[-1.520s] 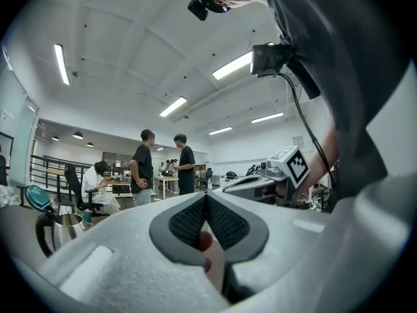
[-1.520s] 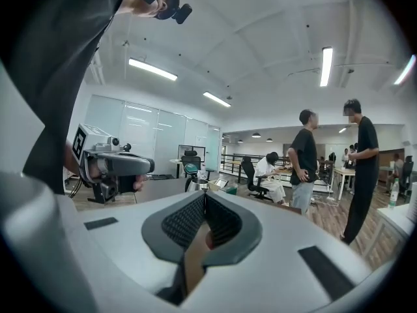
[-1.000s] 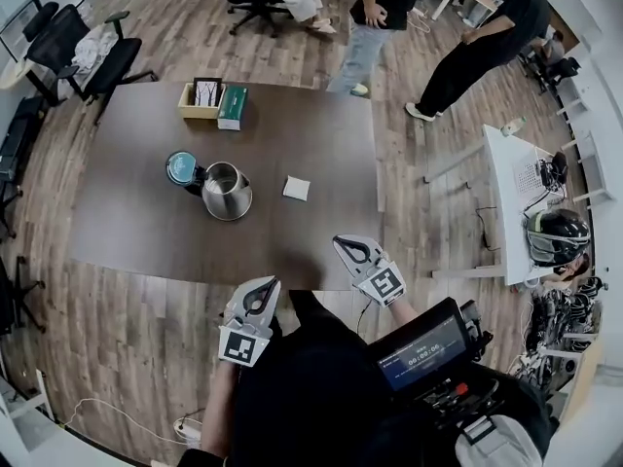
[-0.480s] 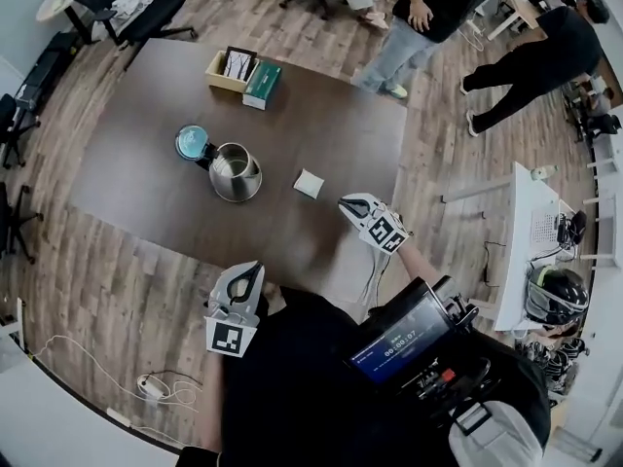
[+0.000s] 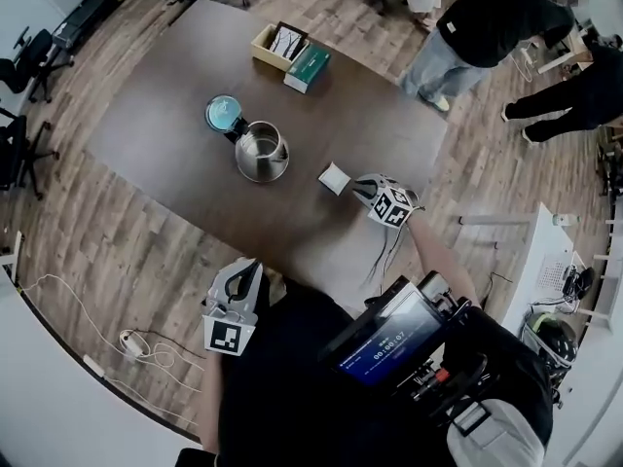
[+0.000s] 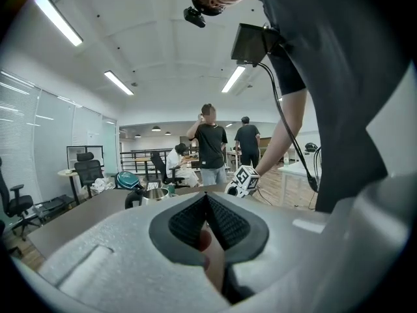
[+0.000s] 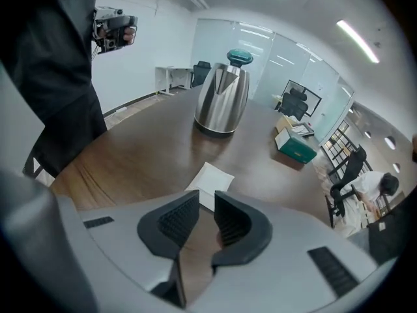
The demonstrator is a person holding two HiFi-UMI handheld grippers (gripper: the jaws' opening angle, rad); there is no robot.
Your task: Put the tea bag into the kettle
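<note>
A steel kettle (image 5: 261, 154) stands mid-table with its teal lid (image 5: 224, 115) swung open. To its right lies the tea bag (image 5: 334, 177), a flat white packet. My right gripper (image 5: 360, 186) hovers just right of the packet, jaws a narrow gap apart with nothing between them. In the right gripper view the tea bag (image 7: 210, 177) sits directly beyond the fingertips (image 7: 186, 208), with the kettle (image 7: 223, 100) farther back. My left gripper (image 5: 249, 272) hangs off the table's near edge by my body, shut and empty. The left gripper view shows the kettle (image 6: 153, 193) far ahead.
At the table's far side stand a tan box (image 5: 277, 40) and a green box (image 5: 308, 67). People (image 5: 487, 27) stand beyond the far right corner. Office chairs (image 5: 29, 56) line the left. The table edge (image 5: 243, 251) runs close to my body.
My right gripper has reached forward over the table, from near my body up to the tea bag. The left gripper stays by my body. The head view has shifted.
</note>
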